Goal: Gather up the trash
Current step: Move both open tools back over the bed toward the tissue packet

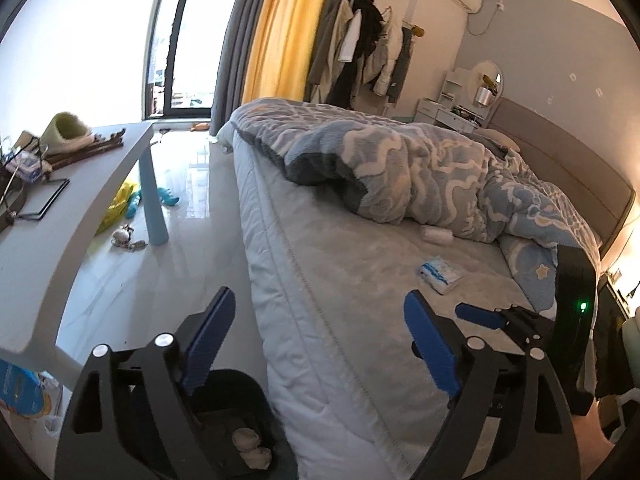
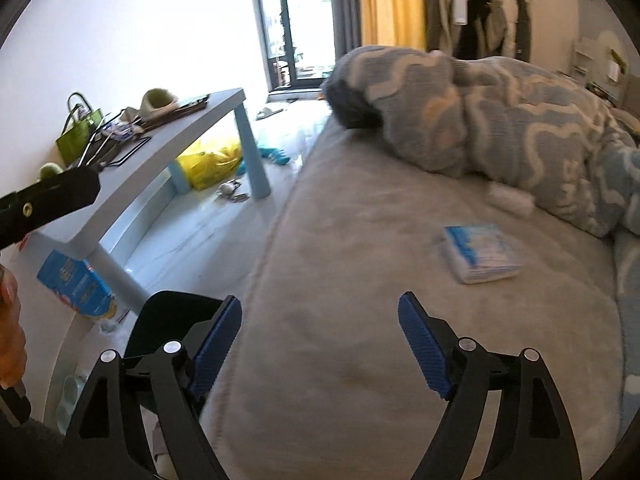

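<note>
looking out from our two tongs, we see both standing wide apart with nothing between the pads. left gripper: its blue pads straddle the near edge of the mattress, one pad over the floor side, the other over the bed. right gripper: jaws likewise spread and empty, hanging over bare mattress; in the left view it shows again at the right, low over the sheet.

edges and room: below the left gripper, against the bed's side, a black bin holds two pale crumpled wads. a strip of glossy floor runs between the bed edge and a pale blue table, open toward the window. the front half of the mattress is bare.

trash on the bed, two items: a blue-and-white tissue packet lying flat ahead of the right gripper, well apart from it, and a small white roll-like wad just beside the hem of the quilt, which is heaped along the far side.

surroundings: the table carries one green bag, a slipper and flat dark items; under it lie one yellow bag and teal toys. a blue box stands by the near table leg. one yellow curtain hangs by the window, and clothes hang on a rack.
</note>
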Available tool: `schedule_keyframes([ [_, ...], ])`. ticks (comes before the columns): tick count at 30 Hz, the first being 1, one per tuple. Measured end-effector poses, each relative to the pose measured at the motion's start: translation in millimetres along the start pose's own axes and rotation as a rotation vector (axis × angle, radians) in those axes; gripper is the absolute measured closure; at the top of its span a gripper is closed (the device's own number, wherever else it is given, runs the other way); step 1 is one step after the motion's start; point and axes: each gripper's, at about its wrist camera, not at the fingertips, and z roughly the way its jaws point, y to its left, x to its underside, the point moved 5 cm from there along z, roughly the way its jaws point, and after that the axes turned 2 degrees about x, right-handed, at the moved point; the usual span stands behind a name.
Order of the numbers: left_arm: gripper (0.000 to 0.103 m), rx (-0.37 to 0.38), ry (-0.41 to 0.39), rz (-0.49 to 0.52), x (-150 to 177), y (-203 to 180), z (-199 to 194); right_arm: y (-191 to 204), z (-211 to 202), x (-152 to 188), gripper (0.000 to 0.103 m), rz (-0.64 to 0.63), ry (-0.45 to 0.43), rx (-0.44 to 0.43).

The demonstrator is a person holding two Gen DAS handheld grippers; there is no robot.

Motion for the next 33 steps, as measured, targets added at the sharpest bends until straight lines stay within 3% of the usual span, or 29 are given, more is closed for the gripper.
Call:
schedule_keyframes([
  [7, 0.009, -0.048, 0.011, 0.069, 0.1, -21.9, 23.3, -40.5, -3.2, -1.3, 0.013, 0.026, -0.015, 0.056],
  [14, 0.007, 0.019, 0.030, 0.056, -3.5, -39.4, 46.6, -79.9, -9.1, -8.7, 0.009, 0.110, -0.050, 0.081],
  [23, 0.006, 0.031, 0.047, 0.094, -3.4, -65.6, 73.8, -119.8, -13.8, -18.7, 0.006, 0.108, -0.074, 0.133],
  [29, 0.006, -0.056, 0.052, 0.168, -4.8, -78.2, 92.8, -141.5, -9.6, -25.8, 0.004, 0.147, -0.066, 0.128],
  [33, 0.006, -0.043, 0.071, 0.169, -6.4, -82.5, 105.9, -159.3, -4.5, -28.9, 0.003, 0.155, -0.062, 0.152],
])
